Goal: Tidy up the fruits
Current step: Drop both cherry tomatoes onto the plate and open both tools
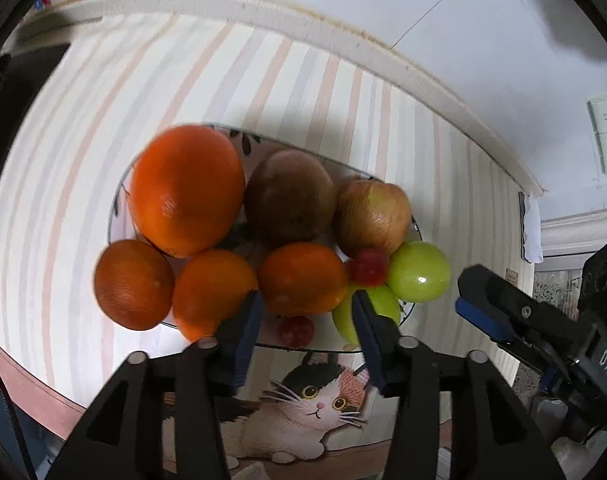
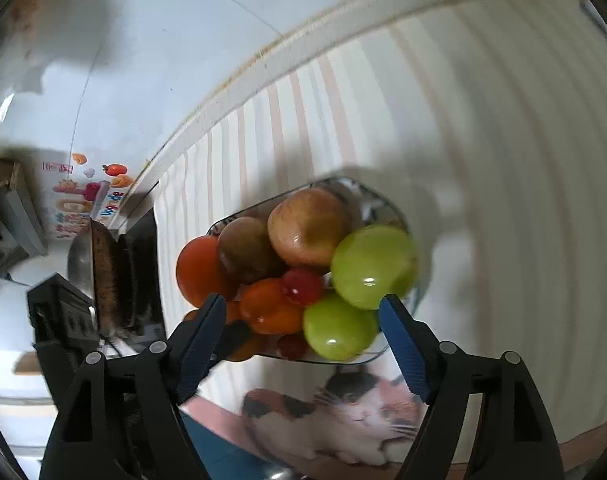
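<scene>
Poised over the plate's (image 1: 407, 316) near edge: left gripper (image 1: 307, 320) part-open nearest an orange (image 1: 301, 278), right gripper (image 2: 303, 320) wide, both empty.

We see a tabletop (image 1: 83, 128) covered in a pastel-striped cloth with a cat picture. A glass plate (image 1: 409, 312) heaped with fruit rests directly on it.
</scene>
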`<action>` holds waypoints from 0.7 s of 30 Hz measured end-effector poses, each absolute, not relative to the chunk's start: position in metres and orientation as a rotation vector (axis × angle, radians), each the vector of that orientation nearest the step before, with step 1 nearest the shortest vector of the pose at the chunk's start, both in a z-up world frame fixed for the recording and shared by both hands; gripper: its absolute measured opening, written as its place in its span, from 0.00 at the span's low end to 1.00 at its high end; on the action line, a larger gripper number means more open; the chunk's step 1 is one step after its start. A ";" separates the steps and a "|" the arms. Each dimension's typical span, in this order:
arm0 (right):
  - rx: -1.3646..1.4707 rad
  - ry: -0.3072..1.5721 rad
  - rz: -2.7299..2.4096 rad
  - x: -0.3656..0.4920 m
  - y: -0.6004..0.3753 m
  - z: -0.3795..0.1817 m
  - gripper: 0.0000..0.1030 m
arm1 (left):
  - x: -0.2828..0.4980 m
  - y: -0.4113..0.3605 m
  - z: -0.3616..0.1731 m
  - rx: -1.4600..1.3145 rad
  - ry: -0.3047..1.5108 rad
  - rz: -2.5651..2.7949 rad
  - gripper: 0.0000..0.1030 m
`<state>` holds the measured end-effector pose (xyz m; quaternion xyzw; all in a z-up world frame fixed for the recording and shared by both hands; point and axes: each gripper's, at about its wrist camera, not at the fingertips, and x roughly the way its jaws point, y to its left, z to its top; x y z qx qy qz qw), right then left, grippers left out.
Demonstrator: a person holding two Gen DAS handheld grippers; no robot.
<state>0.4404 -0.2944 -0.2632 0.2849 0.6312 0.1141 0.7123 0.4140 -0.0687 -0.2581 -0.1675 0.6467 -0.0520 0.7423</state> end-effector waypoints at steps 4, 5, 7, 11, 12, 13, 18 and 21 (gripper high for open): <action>0.520 1.362 0.205 0.427 -0.302 -0.247 0.87 | 0.406 -0.069 -0.244 -0.264 1.373 -0.089 0.73; 0.462 1.352 0.183 0.422 -0.301 -0.243 0.89 | 0.403 -0.070 -0.242 -0.234 1.362 -0.074 0.73; 0.351 1.335 0.138 0.411 -0.297 -0.236 0.91 | 0.394 -0.068 -0.237 -0.163 1.340 -0.039 0.73; 0.168 1.299 0.085 0.389 -0.281 -0.225 0.92 | 0.377 -0.064 -0.230 -0.073 1.301 0.018 0.74; 0.143 1.290 0.078 0.386 -0.277 -0.222 0.92 | 0.373 -0.063 -0.228 -0.064 1.292 0.027 0.74; 0.128 1.281 0.073 0.382 -0.276 -0.220 0.92 | 0.370 -0.061 -0.226 -0.060 1.286 0.032 0.74; 0.106 1.254 0.081 0.364 -0.270 -0.204 0.93 | 0.352 -0.056 -0.204 -0.064 1.244 0.053 0.74; 0.100 1.230 0.088 0.354 -0.268 -0.190 0.93 | 0.343 -0.054 -0.187 -0.065 1.207 0.061 0.74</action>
